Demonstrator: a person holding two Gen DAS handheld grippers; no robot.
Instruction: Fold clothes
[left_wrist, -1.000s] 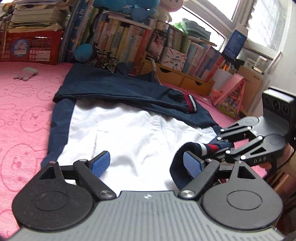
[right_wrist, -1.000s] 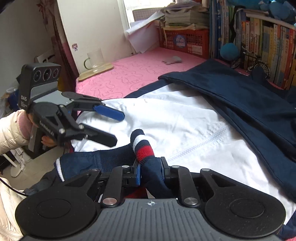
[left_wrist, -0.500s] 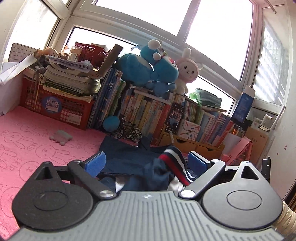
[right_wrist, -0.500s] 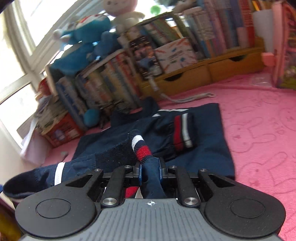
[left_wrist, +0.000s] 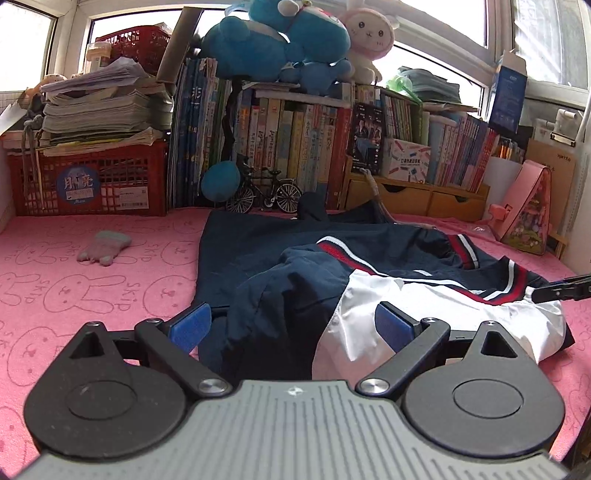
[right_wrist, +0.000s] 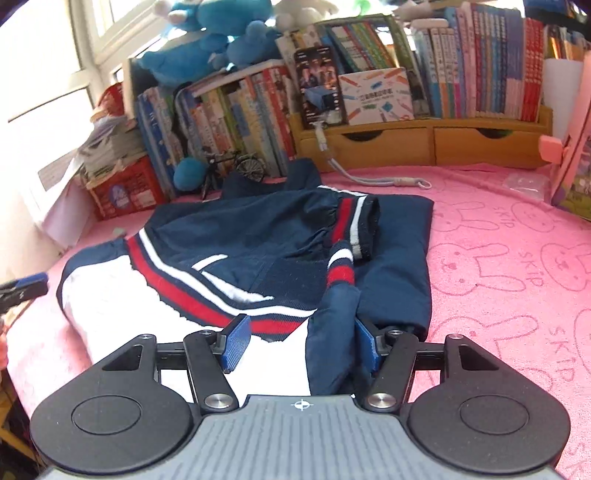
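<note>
With the jacket (right_wrist: 236, 254) lying folded over on the pink blanket (right_wrist: 498, 258), the right gripper (right_wrist: 301, 341) is opening off its sleeve (right_wrist: 338, 295) to drop it, while the left gripper (left_wrist: 291, 325) stands wide, holding nothing.

The jacket (left_wrist: 280, 266) is navy blue with a white panel (left_wrist: 424, 306), and its ribbed hem (right_wrist: 207, 291) runs in red, white and navy stripes; the cuff (right_wrist: 341, 267) carries the same banding. The surface (left_wrist: 55, 280) wears a pink cover printed with darker pink rabbit outlines (and lettering). Fingers (right_wrist: 236, 341) have blue pads on black links. A red crate (left_wrist: 88, 184) stands behind, with blue plush toys (left_wrist: 266, 40) and a pink-and-white rabbit plush (left_wrist: 367, 33) above multicoloured books (left_wrist: 295, 147).
</note>
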